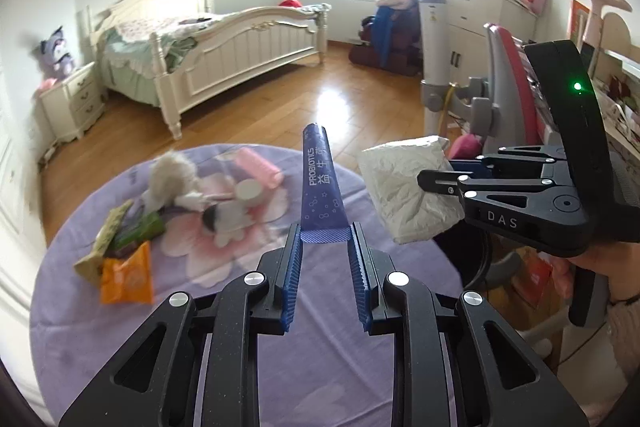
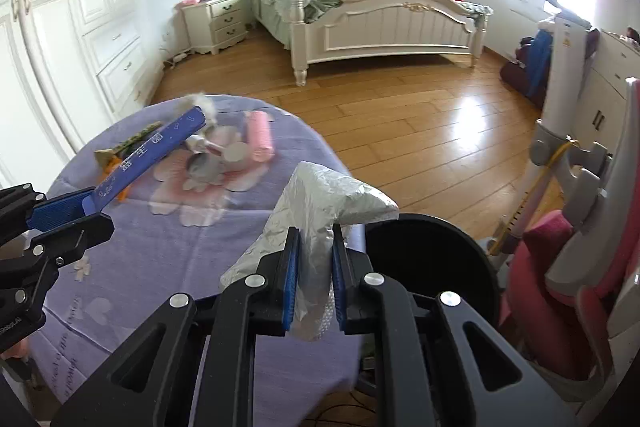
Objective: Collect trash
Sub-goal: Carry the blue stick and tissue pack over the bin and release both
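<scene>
My left gripper (image 1: 325, 239) is shut on a long blue probiotics sachet (image 1: 319, 183) and holds it above the purple-clothed round table (image 1: 180, 315). The sachet also shows in the right wrist view (image 2: 152, 151). My right gripper (image 2: 314, 251) is shut on a crumpled silver-white wrapper (image 2: 320, 203), held over the table's right edge beside a black bin (image 2: 432, 267). The wrapper also shows in the left wrist view (image 1: 408, 187). On the table lie an orange packet (image 1: 126, 277), green wrappers (image 1: 128, 229) and a tan wrapper (image 1: 102, 241).
A pink roll (image 1: 258, 169), a grey fluffy item (image 1: 170, 177) and small cosmetic items (image 1: 228, 215) lie on the table. A pink chair (image 2: 560, 267) stands to the right of the bin. A bed (image 2: 372, 11) and wooden floor (image 2: 400, 115) lie beyond.
</scene>
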`<action>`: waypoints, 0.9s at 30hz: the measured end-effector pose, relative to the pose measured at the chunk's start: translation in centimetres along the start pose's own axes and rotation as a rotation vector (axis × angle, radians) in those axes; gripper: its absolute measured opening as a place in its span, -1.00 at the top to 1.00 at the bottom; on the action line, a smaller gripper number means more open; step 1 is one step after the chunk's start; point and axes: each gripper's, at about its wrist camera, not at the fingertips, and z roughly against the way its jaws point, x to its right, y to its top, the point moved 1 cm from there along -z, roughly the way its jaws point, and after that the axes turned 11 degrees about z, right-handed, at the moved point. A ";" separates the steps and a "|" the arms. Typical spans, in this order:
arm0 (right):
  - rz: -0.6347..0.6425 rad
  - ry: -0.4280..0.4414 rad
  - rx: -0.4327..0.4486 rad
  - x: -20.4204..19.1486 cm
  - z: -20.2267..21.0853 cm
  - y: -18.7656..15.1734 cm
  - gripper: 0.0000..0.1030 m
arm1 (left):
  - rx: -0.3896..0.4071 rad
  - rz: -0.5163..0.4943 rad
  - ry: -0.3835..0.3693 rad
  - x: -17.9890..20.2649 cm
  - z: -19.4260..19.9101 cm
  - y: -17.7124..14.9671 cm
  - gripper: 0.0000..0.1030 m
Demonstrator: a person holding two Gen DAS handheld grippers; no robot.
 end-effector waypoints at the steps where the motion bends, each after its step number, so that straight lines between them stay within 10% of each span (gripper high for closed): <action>1: -0.012 -0.016 -0.006 1.0 0.1 -0.4 0.72 | -0.004 -0.012 -0.009 0.7 -0.5 0.2 0.53; 24: -0.141 -0.208 -0.139 11.1 -3.4 -4.1 0.53 | -0.207 -0.112 -0.147 12.0 -15.4 3.0 0.51; 27: -0.150 -0.205 -0.157 11.2 -3.9 -4.2 0.31 | -0.185 -0.100 -0.131 11.8 -15.7 3.3 0.02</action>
